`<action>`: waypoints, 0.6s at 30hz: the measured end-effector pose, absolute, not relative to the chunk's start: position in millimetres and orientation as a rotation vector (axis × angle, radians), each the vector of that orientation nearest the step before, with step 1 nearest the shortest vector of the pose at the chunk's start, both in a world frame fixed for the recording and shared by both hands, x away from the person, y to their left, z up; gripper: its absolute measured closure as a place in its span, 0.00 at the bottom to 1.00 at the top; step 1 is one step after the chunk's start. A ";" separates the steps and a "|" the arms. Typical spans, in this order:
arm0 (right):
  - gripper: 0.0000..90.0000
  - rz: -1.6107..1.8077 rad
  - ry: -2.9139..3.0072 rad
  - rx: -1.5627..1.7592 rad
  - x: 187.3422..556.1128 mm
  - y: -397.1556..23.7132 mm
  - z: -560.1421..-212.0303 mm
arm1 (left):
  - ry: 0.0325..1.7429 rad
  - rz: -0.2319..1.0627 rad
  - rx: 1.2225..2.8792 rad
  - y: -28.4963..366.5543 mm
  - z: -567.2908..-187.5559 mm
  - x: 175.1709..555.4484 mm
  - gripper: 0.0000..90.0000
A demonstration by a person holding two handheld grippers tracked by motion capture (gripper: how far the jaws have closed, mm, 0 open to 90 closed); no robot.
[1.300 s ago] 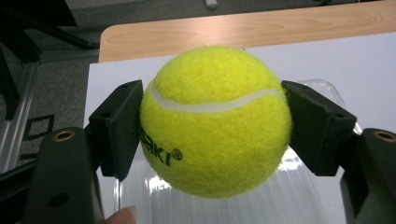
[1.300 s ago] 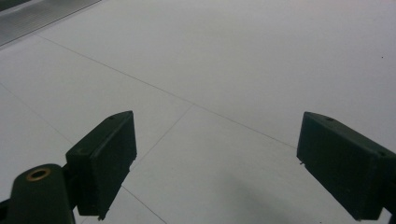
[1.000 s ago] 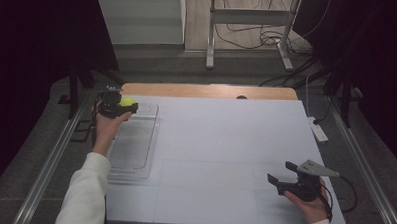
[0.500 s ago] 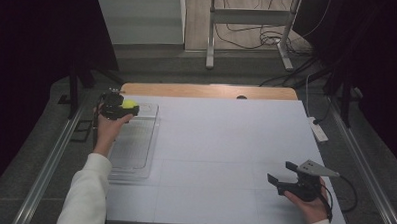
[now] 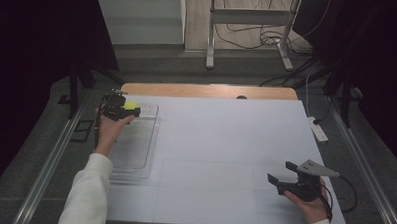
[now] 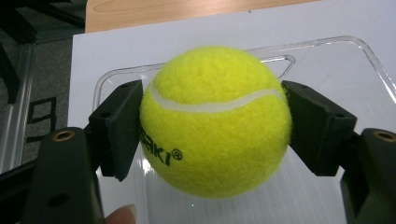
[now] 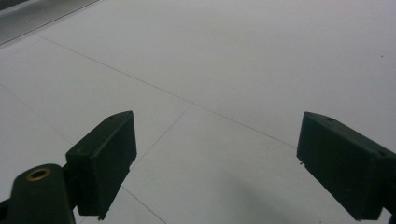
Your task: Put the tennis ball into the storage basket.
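Nearest to me, at the table's near right corner, my right gripper (image 5: 284,179) sits in my right hand (image 5: 311,205) just above the sheet, its two black jaws standing wide apart with nothing between them; in the right gripper view its black jaw pads (image 7: 105,161) frame only bare white surface crossed by thin seam lines; a grey three-cornered plate (image 5: 318,168) rides on top of it and a dark cable (image 5: 351,190) trails off toward the table's right edge; the white sheet covering the table (image 5: 225,143) stretches across the middle between my two hands, which are well apart; further off on my left, my white-sleeved left forearm (image 5: 86,193) reaches forward along the clear, rectangular plastic tray (image 5: 135,155) lying at the left side of the sheet; my left hand (image 5: 108,131) holds my left gripper (image 5: 129,109) over the far end of that tray; its jaws are clamped on the fuzzy yellow-green tennis ball (image 6: 215,121), one pad pressed to each side of it, the white seam curving across its upper half and black printed lettering low on its left; in the left gripper view the ball is held above the tray's far rounded corner, and whether it touches the tray floor I cannot tell; beyond the tray's far rim lies a strip of bare light wooden tabletop (image 5: 207,90); past the table edge, grey floor, the metal legs of a stand (image 5: 211,37) and loose dark cables (image 5: 249,36)
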State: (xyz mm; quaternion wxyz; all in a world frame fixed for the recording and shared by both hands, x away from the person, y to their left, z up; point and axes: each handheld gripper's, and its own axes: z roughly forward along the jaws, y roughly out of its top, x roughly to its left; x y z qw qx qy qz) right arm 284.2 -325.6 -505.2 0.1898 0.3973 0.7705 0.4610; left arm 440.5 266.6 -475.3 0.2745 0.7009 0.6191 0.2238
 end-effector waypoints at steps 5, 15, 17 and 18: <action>0.13 1.294 2.168 1.113 284.1 -325.5 -505.3 | 1.675 0.610 1.917 266.3 -479.5 441.2 0.29; 0.13 1.293 2.168 1.114 284.2 -325.4 -505.6 | 1.684 0.615 1.963 262.0 -488.2 443.4 0.29; 0.13 1.292 2.168 1.115 284.2 -325.5 -505.7 | 1.686 0.614 1.969 261.1 -489.6 443.9 0.29; 0.13 1.293 2.168 1.115 284.2 -325.5 -505.7 | 1.688 0.614 1.977 260.9 -490.2 444.0 0.29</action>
